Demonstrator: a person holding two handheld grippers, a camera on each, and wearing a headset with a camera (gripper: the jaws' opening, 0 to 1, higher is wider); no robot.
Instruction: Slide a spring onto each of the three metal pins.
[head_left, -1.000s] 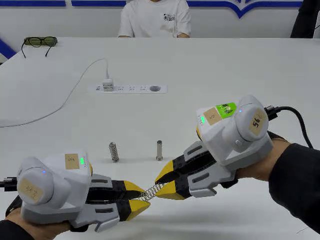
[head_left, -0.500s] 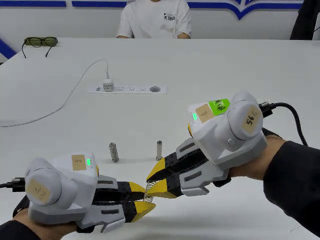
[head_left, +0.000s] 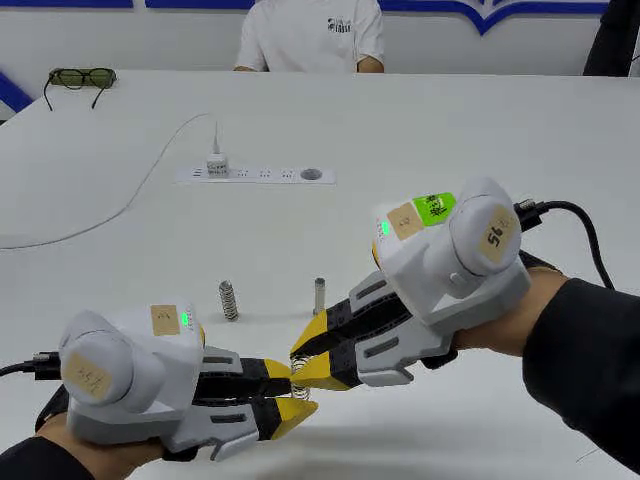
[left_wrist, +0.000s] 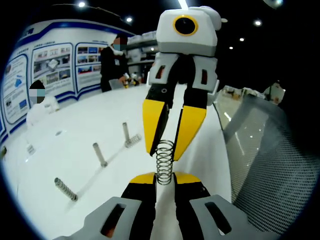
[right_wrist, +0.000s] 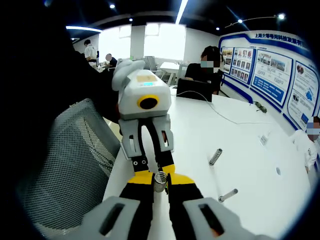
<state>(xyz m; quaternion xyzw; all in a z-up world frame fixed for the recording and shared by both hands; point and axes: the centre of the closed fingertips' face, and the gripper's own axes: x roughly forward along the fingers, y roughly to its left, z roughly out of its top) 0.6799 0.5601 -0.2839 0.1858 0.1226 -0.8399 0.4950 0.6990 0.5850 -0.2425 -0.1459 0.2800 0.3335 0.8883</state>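
Low over the near surface (head_left: 420, 130), between the two grippers: a short spring (left_wrist: 164, 160), nearly on end. Clenched at its lower coils by the fingers of the left gripper (left_wrist: 164, 180), pinched at its upper coils by those of the right gripper (right_wrist: 160, 179). Cannot tell whether a pin runs inside. Further back, well apart from both grippers, standing on the surface: a bare pin (head_left: 319, 296), upright, and near it a second spring (head_left: 229, 300), slightly tilted.

Most likely to fail through squeeze: pressed from both ends, could bow sideways and jump out of either grip, then roll away over the smooth surface. Could also be kinked by too hard a pinch, and afterwards bind on a pin. With tips this close, might clash and knock the coils loose. Once freed at one end, may swing in the other grip and lose its line. Best to ease pressure slowly and keep the axis straight.

For writing: a handwritten number on the round sticker (head_left: 497, 235) of the right gripper, reading 56 or 95 according to which way up; beside it a green sticker (head_left: 433, 208), print too small to read. Tan stickers (head_left: 166, 319) on the left gripper, scrawled, not legible. Small dark print on the shirt (head_left: 308, 35) of the person opposite, unreadable; likewise the wall panels (right_wrist: 277, 75).
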